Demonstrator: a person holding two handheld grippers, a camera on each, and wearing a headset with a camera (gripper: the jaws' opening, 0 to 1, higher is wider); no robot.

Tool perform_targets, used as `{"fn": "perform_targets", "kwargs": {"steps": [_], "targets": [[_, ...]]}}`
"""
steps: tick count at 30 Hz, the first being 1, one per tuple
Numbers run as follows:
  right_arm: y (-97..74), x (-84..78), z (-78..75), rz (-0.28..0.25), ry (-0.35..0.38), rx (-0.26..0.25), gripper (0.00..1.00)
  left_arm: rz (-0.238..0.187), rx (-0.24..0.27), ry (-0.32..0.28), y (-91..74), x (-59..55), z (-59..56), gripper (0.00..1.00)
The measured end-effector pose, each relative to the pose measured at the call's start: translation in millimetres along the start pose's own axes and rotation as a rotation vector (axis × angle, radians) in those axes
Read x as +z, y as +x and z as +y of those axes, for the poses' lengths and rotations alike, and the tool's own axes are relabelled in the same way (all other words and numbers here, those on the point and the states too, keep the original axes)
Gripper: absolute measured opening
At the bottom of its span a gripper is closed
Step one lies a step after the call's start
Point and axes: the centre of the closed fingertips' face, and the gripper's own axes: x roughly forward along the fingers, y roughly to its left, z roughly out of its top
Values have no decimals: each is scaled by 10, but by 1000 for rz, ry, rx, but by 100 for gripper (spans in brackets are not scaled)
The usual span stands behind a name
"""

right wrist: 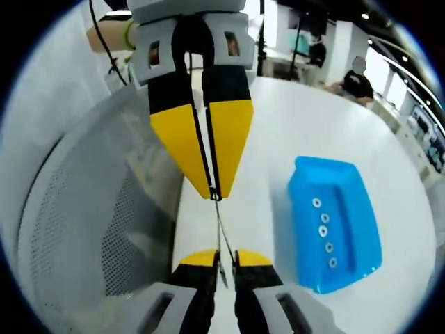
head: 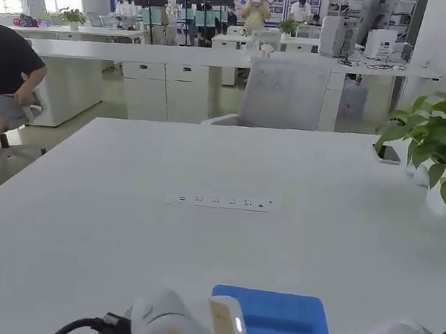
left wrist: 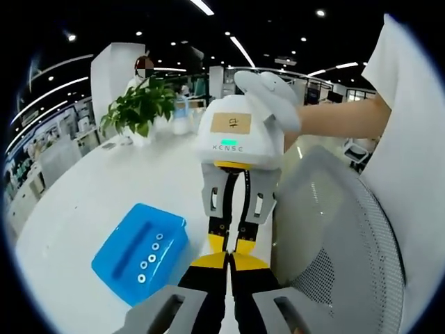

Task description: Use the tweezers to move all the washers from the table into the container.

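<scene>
Both grippers are up off the table, tip to tip, beside a mesh chair back [right wrist: 83,209]. Right gripper [right wrist: 219,263]: jaws drawn narrow, clamped on the handle end of the tweezers [right wrist: 220,233]. Left gripper [right wrist: 214,189]: yellow jaws closed to a point exactly where the tweezers' far end meets them. It looks pinched there, though the metal is too thin to be sure of the contact. The tweezers are therefore in the air between the two grippers, not at the work. Just beyond, the blue container [right wrist: 363,229] sits on the white table [head: 201,243] near the person's edge. Five washers [right wrist: 324,230] lie in a row along its recess, apart from one another. Judgement: most of the transfer appears done, perhaps all of it. The table edge nearest the person is hidden under the grippers in the head view, so I cannot tell whether any washer is left outside the container. If none is, only setting the tweezers down remains. Farther out are a power strip [head: 218,202] at mid-table and a potted plant [head: 436,146] at the far right corner.
</scene>
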Motion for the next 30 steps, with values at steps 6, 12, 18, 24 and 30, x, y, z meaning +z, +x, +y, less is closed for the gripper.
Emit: {"fn": "perform_targets", "kwargs": {"steps": [6,12,18,24,30], "targets": [[66,-34,-45,-22,32,-42,6,67,-15,19,28,-146,20,0],[81,-6,-54,-84,95,-64,7,101,-28,-7,-3,-218,71,0],[-86,78,-48,-232,270,-112,19,148,-36,-21,-27,-386,77,0],[-452,-139,-56,-273,382,-262,32,188,-33,-48,-39,-550,96,0],[-873,-347,-189,-295,432,-490,42,220,-37,-49,-31,-652,116,0]]}}
